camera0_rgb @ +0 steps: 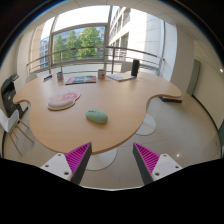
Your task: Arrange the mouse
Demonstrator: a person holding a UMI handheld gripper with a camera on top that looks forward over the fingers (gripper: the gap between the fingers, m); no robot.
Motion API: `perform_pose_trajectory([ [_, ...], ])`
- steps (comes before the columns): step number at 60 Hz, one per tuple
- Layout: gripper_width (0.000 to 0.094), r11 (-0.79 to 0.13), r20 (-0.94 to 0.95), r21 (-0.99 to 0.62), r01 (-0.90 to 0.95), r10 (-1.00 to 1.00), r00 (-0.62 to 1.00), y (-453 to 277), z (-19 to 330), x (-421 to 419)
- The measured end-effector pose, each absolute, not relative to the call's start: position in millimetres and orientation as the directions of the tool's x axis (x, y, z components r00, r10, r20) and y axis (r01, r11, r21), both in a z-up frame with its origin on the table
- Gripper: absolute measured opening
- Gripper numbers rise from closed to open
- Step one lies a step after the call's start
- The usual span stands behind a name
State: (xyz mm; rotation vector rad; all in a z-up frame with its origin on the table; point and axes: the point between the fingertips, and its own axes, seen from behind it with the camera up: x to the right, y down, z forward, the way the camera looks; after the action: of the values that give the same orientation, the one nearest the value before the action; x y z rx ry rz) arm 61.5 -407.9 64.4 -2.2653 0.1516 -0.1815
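A pale green mouse (96,116) lies on the light wooden table (120,100), well beyond my fingers. A pink and white mouse pad (63,100) lies on the table further back and to the left of the mouse. My gripper (112,160) is open and empty, held off the table's near edge, with the floor between its pink pads (78,158).
A small white cup (59,76), a flat coloured book or tray (82,78), a small bottle (101,73) and a dark speaker (135,68) stand at the table's far edge by the window. A chair (10,98) stands at the left. The table's white base (146,124) is on the grey floor.
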Motion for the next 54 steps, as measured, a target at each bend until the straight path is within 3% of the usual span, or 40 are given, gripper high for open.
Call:
perform_pose_trajectory([
  [20,0.0849,-0.656,0.128,-0.754,0.029,-0.104,0.986,-265.8,-12.0,45.9],
  [35,0.0823,-0.638,0.082,-0.770,0.010,-0.083,0.993,-200.4,-13.9,51.3],
  [40,0.0760,-0.643,0.048,-0.766,-0.017,-0.083,0.995,-185.1,-16.3,51.7],
  [47,0.0559,-0.637,0.019,-0.771,-0.020,-0.054,0.998,-175.1,-16.1,46.0],
  [54,0.0484,-0.630,0.039,-0.776,0.012,-0.030,0.999,-169.7,-18.6,41.4],
])
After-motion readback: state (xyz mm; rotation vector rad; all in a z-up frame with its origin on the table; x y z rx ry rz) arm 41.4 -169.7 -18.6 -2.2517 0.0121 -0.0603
